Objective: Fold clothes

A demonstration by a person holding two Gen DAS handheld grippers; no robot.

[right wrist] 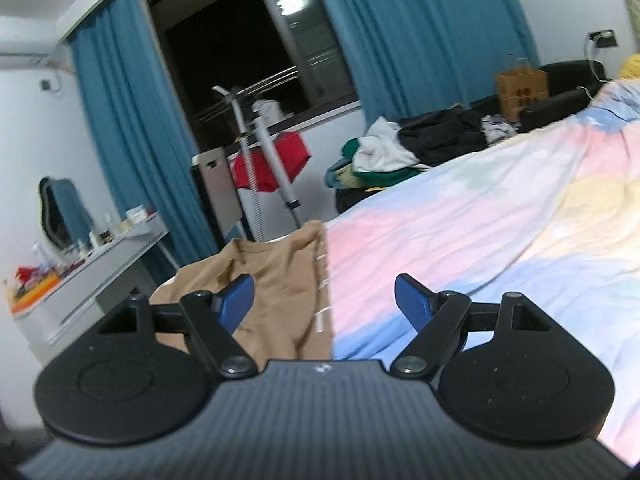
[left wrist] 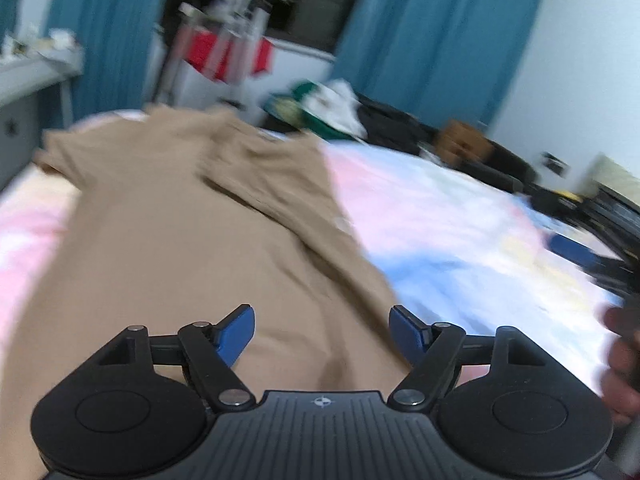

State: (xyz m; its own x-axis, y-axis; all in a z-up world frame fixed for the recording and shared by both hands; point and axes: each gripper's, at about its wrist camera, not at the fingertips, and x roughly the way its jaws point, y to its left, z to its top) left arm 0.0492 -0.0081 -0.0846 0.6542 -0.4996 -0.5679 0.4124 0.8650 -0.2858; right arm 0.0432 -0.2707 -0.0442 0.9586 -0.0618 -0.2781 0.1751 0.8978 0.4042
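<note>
Meanwhile, a tan garment point(left wrist: 192, 240) lies spread on a pastel bedspread point(left wrist: 460, 232), and the left gripper point(left wrist: 322, 330) hangs directly over the cloth with its blue pads point(left wrist: 236, 332) apart and nothing between them. Seen from the left wrist, the garment fills most of the near bed, rumpled into folds at its far end, its right edge running diagonally against bare bedspread; the picture is smeared by motion. A hand point(left wrist: 622, 360) shows at that view's right border, beside the bedspread.

From the right wrist, sharper, the right gripper point(right wrist: 324, 300) is likewise spread wide and empty, with the garment point(right wrist: 276, 280) beyond its left finger and the bedspread point(right wrist: 480, 232) stretching away uncovered to the right of the cloth. Only this view shows a white desk point(right wrist: 104, 264) crowded with small items left of the garment, a mirror point(right wrist: 60, 212) above it, and a dark window point(right wrist: 240, 64) between blue curtains point(right wrist: 132, 120).

Beyond the garment's far edge stand a drying rack point(right wrist: 256, 152) with a red cloth point(right wrist: 272, 164), and a heap of clothes point(right wrist: 400, 148) past the bed's far side.
</note>
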